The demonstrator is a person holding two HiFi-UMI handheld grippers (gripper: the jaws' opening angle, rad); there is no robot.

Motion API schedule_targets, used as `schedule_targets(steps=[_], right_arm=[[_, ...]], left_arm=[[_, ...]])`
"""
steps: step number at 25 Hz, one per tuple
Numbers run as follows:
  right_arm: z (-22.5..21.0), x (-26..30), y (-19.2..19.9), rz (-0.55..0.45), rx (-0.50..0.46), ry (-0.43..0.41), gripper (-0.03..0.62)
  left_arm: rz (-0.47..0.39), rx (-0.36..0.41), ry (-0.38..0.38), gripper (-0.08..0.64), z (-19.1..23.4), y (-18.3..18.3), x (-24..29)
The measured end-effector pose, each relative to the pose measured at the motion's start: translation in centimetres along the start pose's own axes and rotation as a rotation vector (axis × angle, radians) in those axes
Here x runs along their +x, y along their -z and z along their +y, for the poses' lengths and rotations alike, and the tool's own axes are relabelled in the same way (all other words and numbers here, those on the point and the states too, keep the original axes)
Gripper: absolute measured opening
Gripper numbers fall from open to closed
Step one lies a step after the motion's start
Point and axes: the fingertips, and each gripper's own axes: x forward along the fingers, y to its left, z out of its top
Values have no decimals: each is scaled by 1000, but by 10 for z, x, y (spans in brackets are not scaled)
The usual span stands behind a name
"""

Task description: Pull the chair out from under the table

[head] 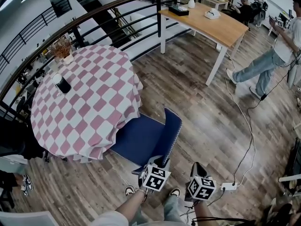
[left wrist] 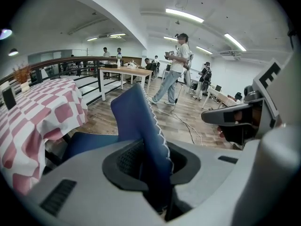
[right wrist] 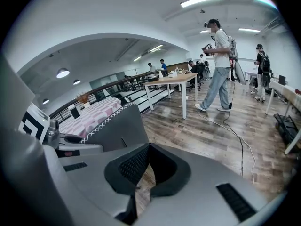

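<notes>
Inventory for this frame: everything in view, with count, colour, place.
chair: 1, blue, seat edge at the round table's cloth
round table: 1, pink-and-white checked cloth, left
small upright object: 1, black, on the round table
dried plant: 1, brown, round table's far edge
railing: 1, dark, behind the round table
wooden table: 1, light top, white legs, far right
box: 1, black, on the wooden table
person: 1, white top, walking at right
cable: 1, pale, floor at right
power strip: 1, white, floor
shoes: 2, light, bottom edge
left gripper: 1, grey, shut on the chair back
right gripper: 1, grey, shut, empty
</notes>
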Motion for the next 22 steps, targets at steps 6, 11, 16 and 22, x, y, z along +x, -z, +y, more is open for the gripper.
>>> schedule_targets(steps=[6, 11, 16, 22], right_arm=[[-21, -17, 3, -18, 23, 30, 15], [-42, -31, 9, -15, 33, 53, 15], [-58, -43, 13, -21, 40, 69, 15], [-71, -53, 14, -43, 45, 79, 15]], left_arm=[[11, -10, 11, 95, -25, 2, 6], [8, -17, 7, 95, -41, 1, 9], [2, -11, 6, 95, -57, 1, 11], [6, -19, 21, 95, -76, 4, 16]])
